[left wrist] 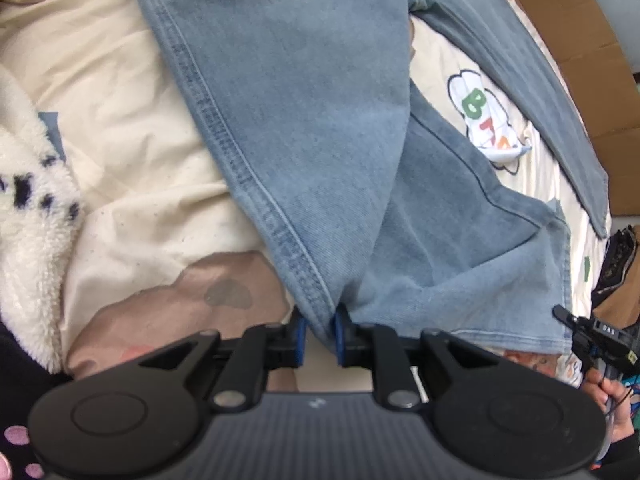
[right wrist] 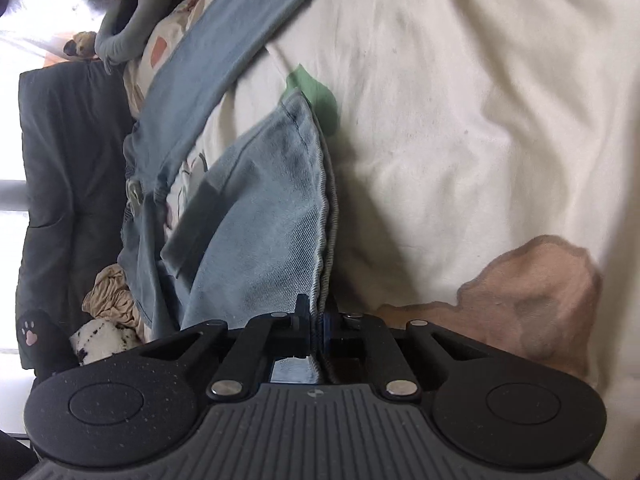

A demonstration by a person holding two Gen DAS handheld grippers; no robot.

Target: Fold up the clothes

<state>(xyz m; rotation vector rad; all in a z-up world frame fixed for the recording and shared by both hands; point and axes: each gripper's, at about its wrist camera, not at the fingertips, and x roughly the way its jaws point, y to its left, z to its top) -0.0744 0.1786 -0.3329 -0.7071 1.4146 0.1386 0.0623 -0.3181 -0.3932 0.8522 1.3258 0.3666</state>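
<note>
We see light-blue jeans (left wrist: 304, 128) spread over a cream bedsheet (left wrist: 120, 92) printed with cartoon shapes. In the left wrist view the denim's long axis runs from the near centre away to the far side, the stitched side seam slanting from far left to the near middle, while a second leg (left wrist: 532, 80) stretches from the far centre toward the right edge. The left gripper (left wrist: 320, 334) has its blue-padded jaws pinching the seamed edge of the fabric at the near end. A fluffy white spotted garment (left wrist: 28, 208) lies at the left, and cardboard (left wrist: 576, 28) sits at the far right.

In the right wrist view the right gripper (right wrist: 318, 330) has its jaws pressed together on a layered denim hem, which rises straight away from us. A further strip of denim (right wrist: 224, 52) crosses diagonally toward the far right. A dark grey cushion (right wrist: 68, 184) stands at the left, with a crumpled beige cloth (right wrist: 112, 292) near it.
</note>
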